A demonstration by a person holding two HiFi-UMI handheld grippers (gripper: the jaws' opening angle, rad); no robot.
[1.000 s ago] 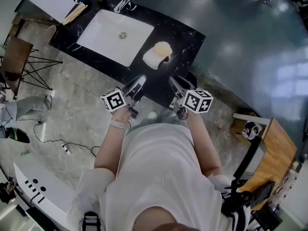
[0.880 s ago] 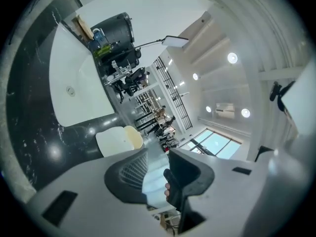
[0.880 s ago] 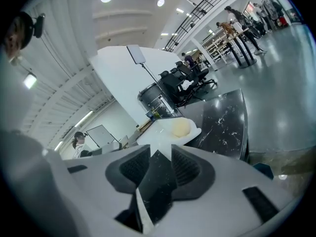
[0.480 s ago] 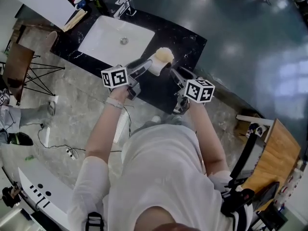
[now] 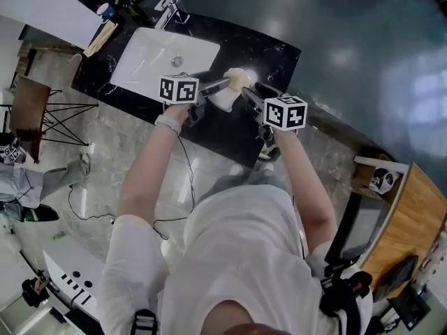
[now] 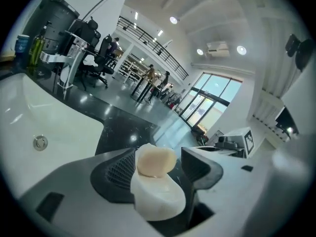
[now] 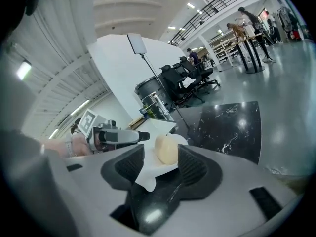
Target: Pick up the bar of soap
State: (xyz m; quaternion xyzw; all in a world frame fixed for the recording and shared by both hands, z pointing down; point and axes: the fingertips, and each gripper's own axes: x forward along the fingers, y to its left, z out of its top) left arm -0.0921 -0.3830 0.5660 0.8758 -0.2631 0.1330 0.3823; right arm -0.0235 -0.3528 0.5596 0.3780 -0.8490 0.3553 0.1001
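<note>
Soap (image 5: pixel 237 77): on white dish (image 5: pixel 225 98), on the bench (image 5: pixel 237 135) beside the sink (image 5: pixel 150 61).
Left gripper (image 5: pixel 218 84): jaws opening, wide around soap and dish.
Right gripper (image 5: pixel 250 93): jaws apart, soap between them.

Person wears white short-sleeve T-shirt (image 5: pixel 244 257), light wristband (image 5: pixel 167 123) on left wrist, black clip (image 5: pixel 143 321) by left shoulder.

We see the left gripper (image 6: pixel 159 168) with its dark jaws opening. The pale bar of soap (image 6: pixel 155 161) stands between them, close by the left jaw and clear of the right. It sits on a white soap dish (image 6: pixel 159 201) on the black countertop (image 6: pixel 123 127). To the left lie the white sink (image 6: pixel 29 112), its drain (image 6: pixel 40 142) and a chrome faucet (image 6: pixel 66 65).
</note>
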